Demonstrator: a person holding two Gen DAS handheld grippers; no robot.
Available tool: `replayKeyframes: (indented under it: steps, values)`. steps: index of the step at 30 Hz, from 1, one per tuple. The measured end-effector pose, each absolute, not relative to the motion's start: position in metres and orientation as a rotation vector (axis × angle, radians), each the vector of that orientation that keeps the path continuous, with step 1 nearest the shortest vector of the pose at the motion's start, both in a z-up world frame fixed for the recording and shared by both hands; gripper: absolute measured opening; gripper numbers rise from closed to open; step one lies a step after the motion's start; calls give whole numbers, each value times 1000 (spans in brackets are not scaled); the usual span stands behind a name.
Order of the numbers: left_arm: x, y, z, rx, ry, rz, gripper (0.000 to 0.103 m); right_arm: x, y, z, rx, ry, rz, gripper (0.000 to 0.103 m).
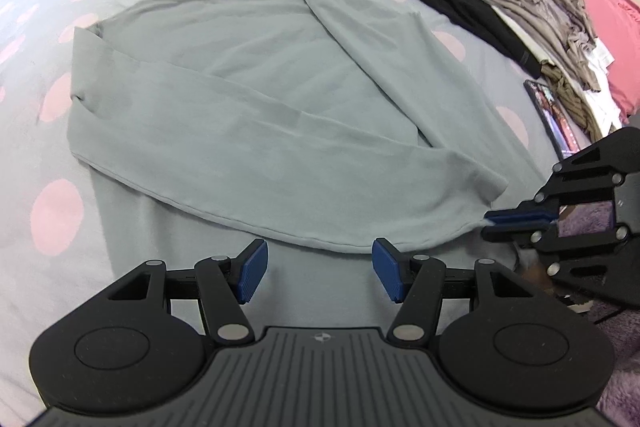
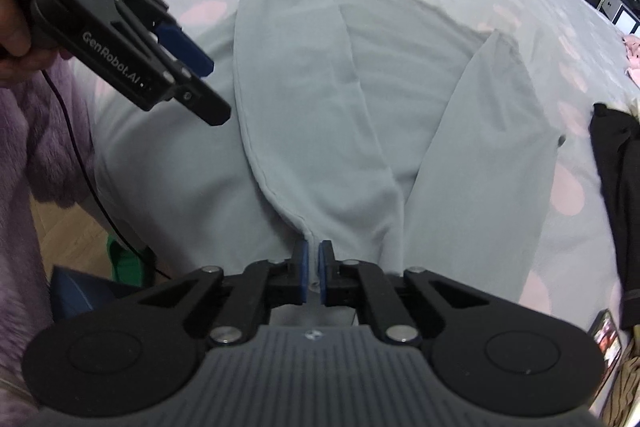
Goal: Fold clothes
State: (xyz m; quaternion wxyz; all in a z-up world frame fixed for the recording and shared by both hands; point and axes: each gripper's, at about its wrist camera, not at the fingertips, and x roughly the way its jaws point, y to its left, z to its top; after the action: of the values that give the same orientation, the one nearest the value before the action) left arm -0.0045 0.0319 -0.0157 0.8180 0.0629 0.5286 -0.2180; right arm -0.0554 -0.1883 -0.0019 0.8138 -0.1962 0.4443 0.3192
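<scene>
Now your right gripper (image 2: pixel 313 269) is pinched on the near hem corner of the grey top (image 1: pixel 256 99) lying flat on the spotted bed (image 1: pixel 56 211), and your left gripper (image 1: pixel 318 273) hangs wide apart, holding nothing.

my left gripper (image 1: pixel 317 275): matte black body, ribbed grey plate in the centre with a small round emblem, a round black disc on either side. black linkage arms with silver pivot pins. fingertip pads (image 1: pixel 251 271) are blue, fine-ribbed. right gripper (image 2: pixel 313 269) is the same build: black links, silver pins, blue pads, ribbed grey plate, same emblem. side of the left unit reads "GenRobot.AI" in pale lettering, with two small screws near the tip. thin dark cable (image 2: pixel 86 163) trails off it. i'm wearing something fuzzy and purple, sleeve (image 2: pixel 24 163) visible on the left.
</scene>
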Motion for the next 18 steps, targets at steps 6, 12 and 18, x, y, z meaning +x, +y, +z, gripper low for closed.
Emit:
replayKeyframes:
  steps: [6, 12, 18]
  values:
    - [-2, 63, 5, 289, 1059, -437, 56, -46, -198, 35, -334, 855, 634, 6]
    - [10, 101, 0, 331, 1030, -326, 56, -30, -216, 46, -271, 831, 505, 6]
    - [37, 118, -18, 337, 1003, -264, 56, -16, -240, 52, -215, 824, 353, 5]
